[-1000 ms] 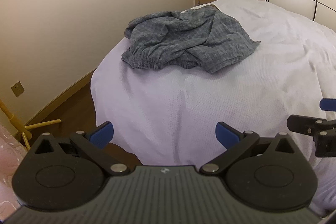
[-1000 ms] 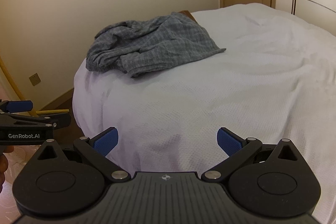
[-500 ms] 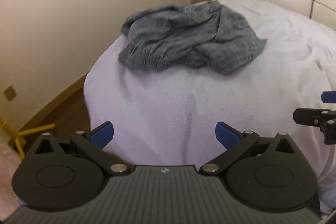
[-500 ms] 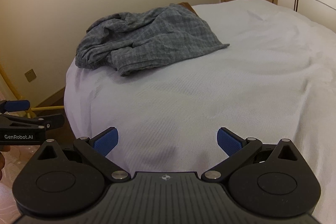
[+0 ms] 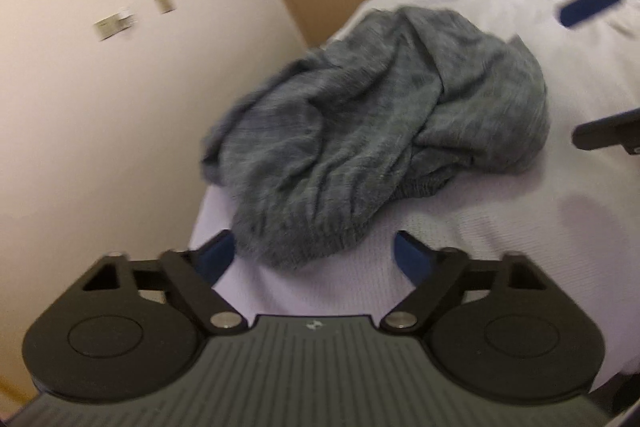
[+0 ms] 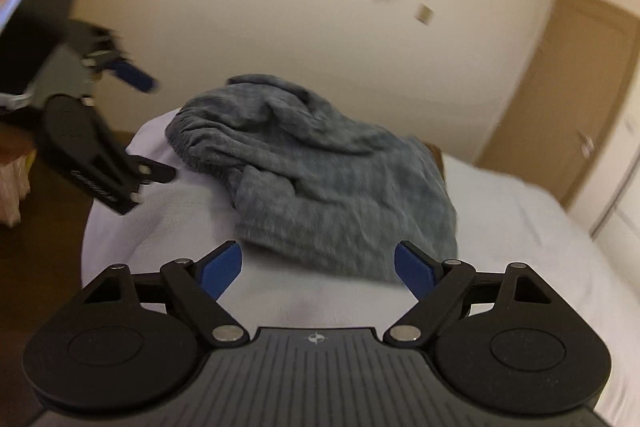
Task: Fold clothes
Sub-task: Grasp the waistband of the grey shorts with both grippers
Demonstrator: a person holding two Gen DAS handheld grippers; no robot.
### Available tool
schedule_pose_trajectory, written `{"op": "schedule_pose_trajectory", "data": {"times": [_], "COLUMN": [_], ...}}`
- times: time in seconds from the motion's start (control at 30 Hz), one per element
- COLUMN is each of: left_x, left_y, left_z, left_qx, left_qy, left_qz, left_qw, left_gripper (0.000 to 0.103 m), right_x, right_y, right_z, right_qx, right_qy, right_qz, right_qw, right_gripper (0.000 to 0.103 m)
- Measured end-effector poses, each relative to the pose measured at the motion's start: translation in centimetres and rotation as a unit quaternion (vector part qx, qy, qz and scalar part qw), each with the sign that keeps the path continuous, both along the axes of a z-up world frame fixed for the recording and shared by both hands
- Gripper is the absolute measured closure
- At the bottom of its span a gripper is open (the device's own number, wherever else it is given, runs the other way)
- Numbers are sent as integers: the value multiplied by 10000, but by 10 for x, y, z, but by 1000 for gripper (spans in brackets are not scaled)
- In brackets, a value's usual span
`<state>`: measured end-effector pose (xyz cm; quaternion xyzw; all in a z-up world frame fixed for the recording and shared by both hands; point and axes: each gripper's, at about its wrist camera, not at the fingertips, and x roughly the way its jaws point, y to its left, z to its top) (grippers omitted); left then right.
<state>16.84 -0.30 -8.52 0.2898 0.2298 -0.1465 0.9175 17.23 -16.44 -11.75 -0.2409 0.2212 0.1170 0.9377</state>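
A crumpled grey checked garment (image 5: 380, 131) lies in a heap on the corner of a white bed (image 5: 500, 247); it also shows in the right wrist view (image 6: 320, 183). My left gripper (image 5: 316, 257) is open and empty, its fingers just short of the garment's near elastic hem. My right gripper (image 6: 318, 267) is open and empty, close to the garment's near edge. The left gripper shows at the left of the right wrist view (image 6: 132, 127). The right gripper's fingers (image 5: 592, 5) show at the right edge of the left wrist view.
A cream wall (image 5: 100, 107) with switch plates stands beside the bed. A brown door (image 6: 560, 99) is at the far side. Dark floor (image 6: 40, 247) lies past the bed's corner. White bed surface (image 6: 540, 247) stretches to the right.
Both grippers have moved forward to the garment and tilted, the left leaning one way and the right the other. The garment now fills the middle of both views. Both stay open.
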Motion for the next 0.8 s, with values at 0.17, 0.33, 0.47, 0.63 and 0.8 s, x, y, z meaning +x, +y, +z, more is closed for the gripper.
{"op": "schedule_pose_trajectory", "data": {"times": [0.17,0.33,0.47,0.63,0.8], "left_x": [15,18,0,-32,-88], "left_y": [-6,-9,-11,-26,-73], "left_z": [-9,5,40,94,144], "left_qx": [385,257,-40,-443,-834], "left_qy": [-96,-12,-330,-771,-1036], "left_qz": [-470,-678,-778,-1115,-2017], "left_qw": [9981,9974,9964,9898,9704], "left_gripper": [41,82,89,89,90], "right_x": [24,44,39,2,-75], "right_y": [20,29,15,-19,-67], "right_z": [-17,-27,-12,33,87], "right_qx": [-695,-895,-494,67,556], "right_qy": [-77,96,46,-501,-1105], "right_qz": [420,458,300,54,-513], "right_qw": [9967,9949,9983,9987,9910], "right_gripper": [34,60,95,96,97]}}
